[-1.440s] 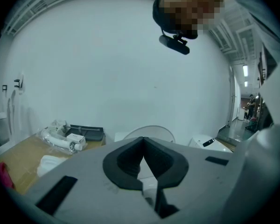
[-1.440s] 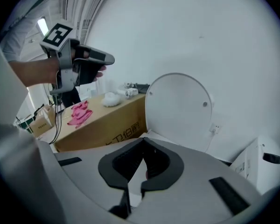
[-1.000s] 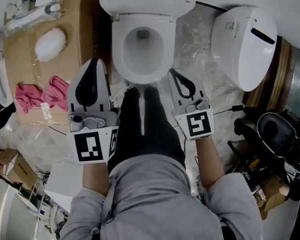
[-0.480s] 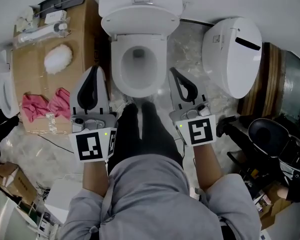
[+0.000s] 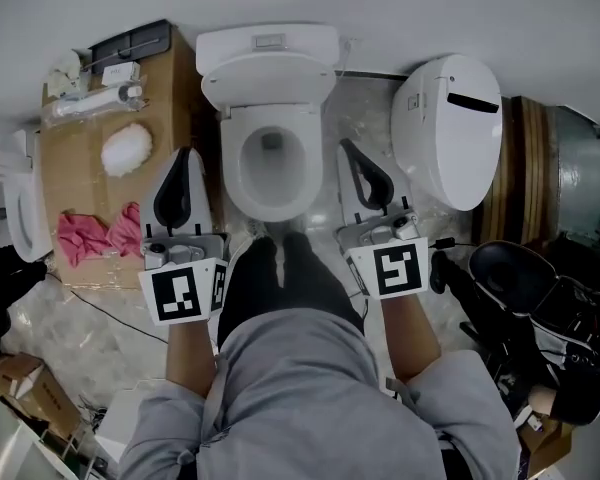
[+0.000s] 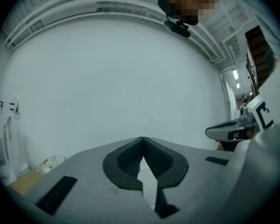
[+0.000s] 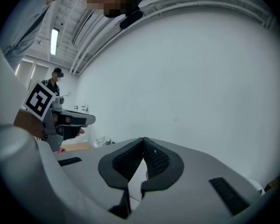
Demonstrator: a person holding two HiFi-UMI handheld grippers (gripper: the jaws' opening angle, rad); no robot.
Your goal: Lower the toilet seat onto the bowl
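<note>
White plastic toilet seat (image 5: 231, 168), as far as the head view lets me judge, is the broad smooth ring lying flat over the white ceramic bowl (image 5: 272, 183), while the oval white lid (image 5: 268, 76) stands up against the boxy white cistern (image 5: 268, 40). Whether that ring is truly the seat or the bare rim I cannot say for sure. It should be a light, stiff moulded piece, glossy and slippery, swinging on hinges at the back. The place to take it is therefore the front edge, farthest from the hinges, and it would likely bang down if let go partway. Neither tool is on it: the left gripper (image 5: 184, 163) hangs beside the bowl's left flank and the right gripper (image 5: 352, 156) beside its right. Each has its jaws pressed together on nothing and points toward the plain pale wall (image 5: 430, 8). The person's dark-trousered legs (image 5: 280, 278) stand just in front of the bowl. The pale marbled floor (image 5: 110, 308) looks hard and smooth. To the left lies a flat brown cardboard sheet (image 5: 75, 183) carrying a white fluffy pad (image 5: 128, 150) and a crumpled pink cloth (image 5: 95, 236). To the right, near the toilet, rests a detached white oval seat unit (image 5: 445, 138) with a dark slot.
</note>
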